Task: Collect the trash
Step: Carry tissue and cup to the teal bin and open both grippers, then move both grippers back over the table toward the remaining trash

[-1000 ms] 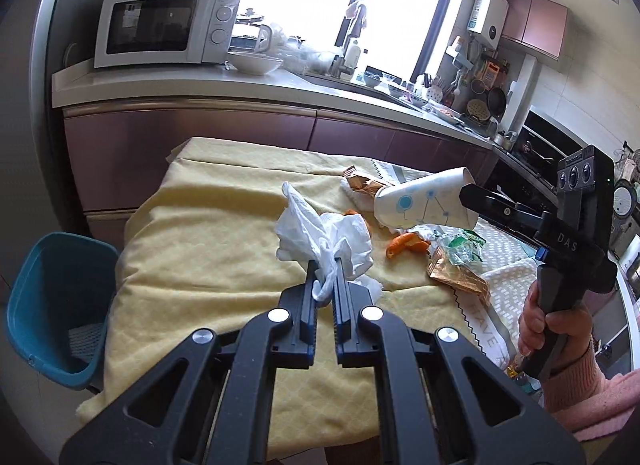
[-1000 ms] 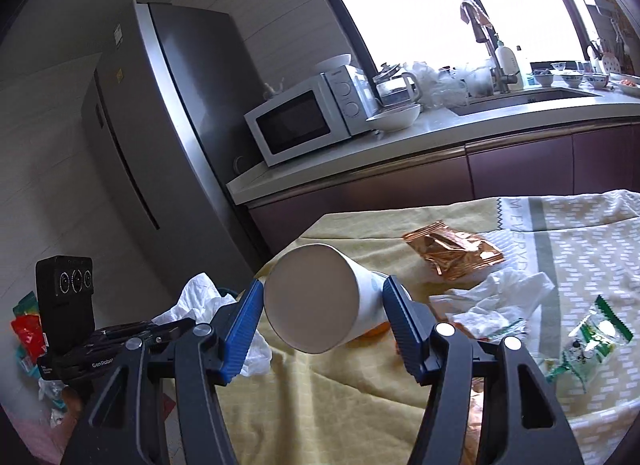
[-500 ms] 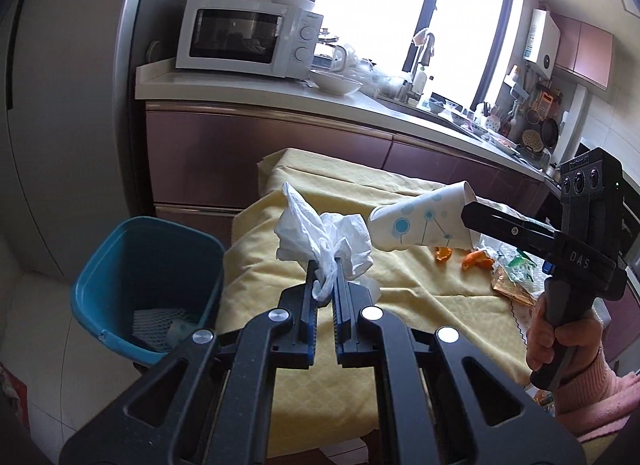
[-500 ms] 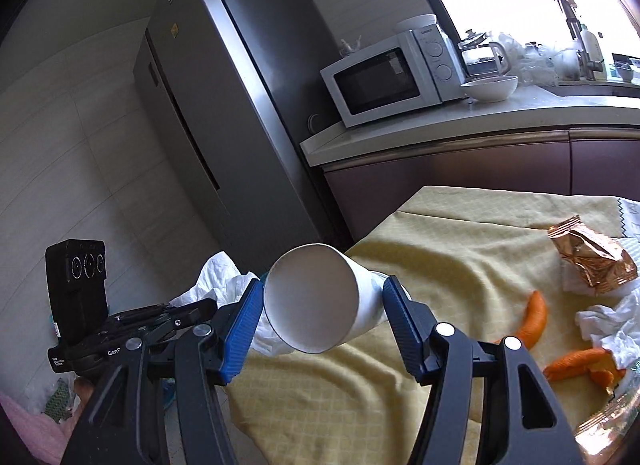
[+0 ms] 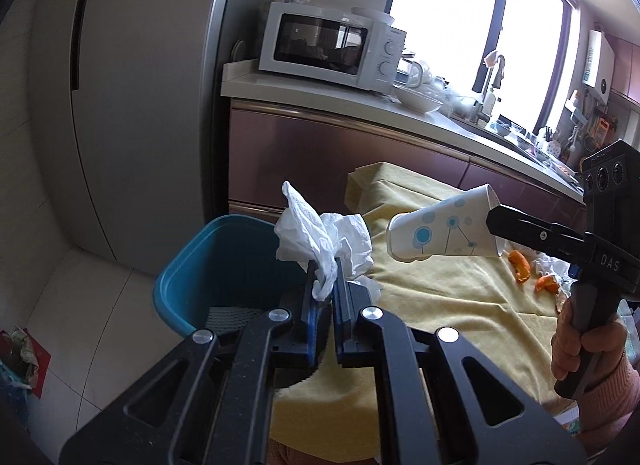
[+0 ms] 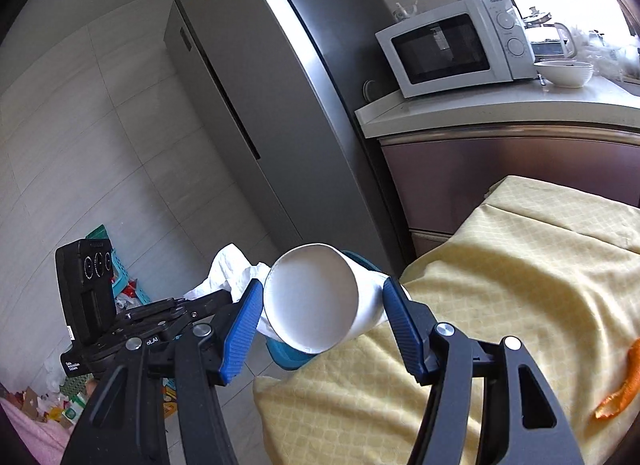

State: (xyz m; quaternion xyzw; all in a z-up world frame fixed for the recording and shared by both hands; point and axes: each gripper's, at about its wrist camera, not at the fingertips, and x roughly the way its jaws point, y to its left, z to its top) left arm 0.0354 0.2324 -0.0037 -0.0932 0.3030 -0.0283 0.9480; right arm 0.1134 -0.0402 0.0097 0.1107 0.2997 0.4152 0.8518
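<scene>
On the floor at far left, beside the fridge (image 5: 132, 113), stands the teal bin (image 5: 188, 285), its rim just off the end of the surface (image 5: 452, 301) with its yellow cloth. The left tool (image 5: 325, 277) hangs over the bin's near right edge, its blue pads pressed together on a crumpled white tissue (image 5: 320, 233) that bunches up above the fingertips. In the right wrist view the same tissue (image 6: 226, 271) shows behind the left tool (image 6: 200, 305), with some litter (image 6: 68, 405) on the floor below.

Right of the tissue, the right tool (image 6: 322, 305) is clamped on a paper cup (image 6: 316, 301), one blue pad on each side of its wall. The cup lies on its side in the air, open mouth toward the right wrist camera and base pointing at the bin; in the left wrist view the cup (image 5: 440, 231), white with blue dots, hovers above the cloth near the surface's end, held by the right tool (image 5: 496, 221).

Farther right, orange peels (image 5: 520, 263) lie on the cloth, well apart from the cup. A microwave (image 5: 332, 49) and a bowl (image 5: 418, 103) sit on the kitchen top behind.
</scene>
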